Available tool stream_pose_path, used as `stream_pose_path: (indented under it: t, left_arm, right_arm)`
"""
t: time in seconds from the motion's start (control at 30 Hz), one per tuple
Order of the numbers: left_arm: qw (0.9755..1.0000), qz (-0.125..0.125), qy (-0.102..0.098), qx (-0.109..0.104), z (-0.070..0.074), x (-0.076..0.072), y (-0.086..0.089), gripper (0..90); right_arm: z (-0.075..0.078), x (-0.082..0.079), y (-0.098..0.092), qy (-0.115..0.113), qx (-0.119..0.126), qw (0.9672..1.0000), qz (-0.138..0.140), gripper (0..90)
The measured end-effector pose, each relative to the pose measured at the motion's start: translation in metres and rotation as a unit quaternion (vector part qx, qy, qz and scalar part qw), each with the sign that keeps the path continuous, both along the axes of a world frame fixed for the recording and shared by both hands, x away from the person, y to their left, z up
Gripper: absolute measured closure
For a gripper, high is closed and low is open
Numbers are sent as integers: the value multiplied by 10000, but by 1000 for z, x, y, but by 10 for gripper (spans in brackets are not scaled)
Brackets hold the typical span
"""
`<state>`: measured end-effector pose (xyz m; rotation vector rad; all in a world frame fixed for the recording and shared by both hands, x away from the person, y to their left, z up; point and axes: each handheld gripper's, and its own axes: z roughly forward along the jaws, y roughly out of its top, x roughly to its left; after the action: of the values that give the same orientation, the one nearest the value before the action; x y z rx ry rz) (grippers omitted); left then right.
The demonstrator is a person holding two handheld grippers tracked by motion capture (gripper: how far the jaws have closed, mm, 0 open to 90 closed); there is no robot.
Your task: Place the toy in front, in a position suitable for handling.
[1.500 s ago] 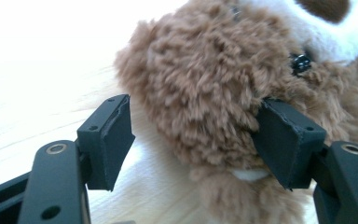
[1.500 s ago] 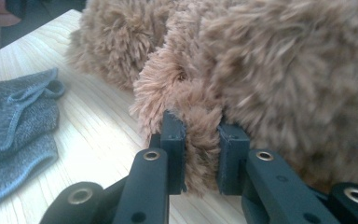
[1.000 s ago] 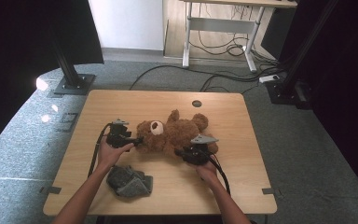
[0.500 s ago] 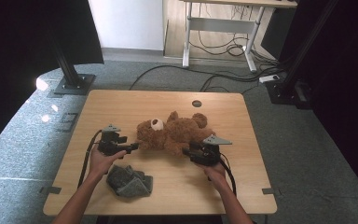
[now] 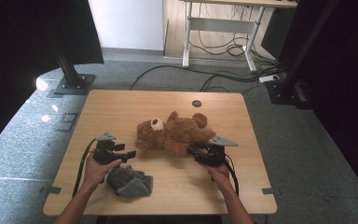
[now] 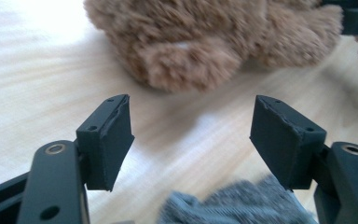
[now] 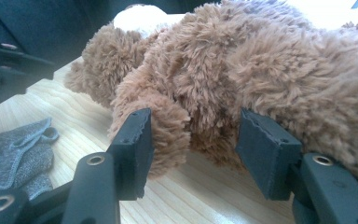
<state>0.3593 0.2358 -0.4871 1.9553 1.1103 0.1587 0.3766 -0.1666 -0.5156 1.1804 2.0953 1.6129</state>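
A brown teddy bear lies on its back in the middle of the wooden table, head to the left. My right gripper is at the bear's near right side. Its jaws have just been opening and stand open around a furry limb; the right gripper's far pad is clear of the fur. My left gripper is open with nothing between its jaws, a short way left of the bear's head. In its own view the left gripper points at bare wood.
A crumpled grey cloth lies by the left hand near the table's front edge; the same grey cloth is visible past the bear. Desk legs and cables are on the floor beyond the table.
The left gripper has drawn back from the bear's head, to the left and toward the person. The right gripper's jaws have opened off the bear's limb.
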Motion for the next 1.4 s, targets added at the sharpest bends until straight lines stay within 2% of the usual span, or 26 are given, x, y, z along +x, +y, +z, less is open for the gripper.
stream_pose_path:
  t: [0.07,0.23,0.4,0.5,0.73,0.83,0.97,1.03,1.13,1.23,1.27,1.33,1.37,1.4]
  left_arm:
    - [9999,-120,52,8,-3,-11,-4,272]
    - [9995,-264,189,-1,-8,-25,-6,254]
    - [9984,-413,384,-10,-17,-41,-8,184]
    - [9974,-548,444,154,-23,-51,-13,168]
    - [9962,-621,503,334,-31,-59,-18,120]
    - [9952,-635,538,508,-39,-61,-20,115]
    - [9953,-590,522,558,-41,-60,-21,147]
    - [9943,-561,339,843,-46,-63,-25,170]
    - [9932,-531,225,1010,-46,-64,-27,202]
    - [9930,-495,162,1057,-47,-64,-27,253]
    - [9925,-473,74,1129,-47,-64,-28,275]
    - [9926,-447,61,1132,-47,-63,-27,297]
    - [9926,-430,52,1133,-47,-62,-27,326]
    - [9930,-401,27,1112,-47,-58,-25,396]
  right_arm:
    - [1,-2,0,-23,-14,10000,10,440]
    - [0,-4,-2,-22,-27,10000,-2,436]
    - [-2,-4,-3,22,-47,10000,-82,433]
    - [-3,-3,-3,34,-73,9999,-81,432]
    - [-5,-4,-1,50,-139,9999,-87,429]
    - [-6,-3,-2,51,-156,9998,-89,429]
    - [-7,-3,-1,74,-179,9998,-103,429]
    - [-7,-3,-2,66,-186,9997,-109,429]
    - [-7,-3,-2,66,-181,9997,-122,429]
    - [-7,-3,-1,78,-214,9997,-120,429]
    - [-8,-3,-1,75,-219,9997,-121,429]
    - [-8,-3,-1,64,-222,9997,-121,429]
    - [-8,-3,0,70,-218,9997,-130,429]
    - [-8,-3,0,69,-222,9996,-143,429]
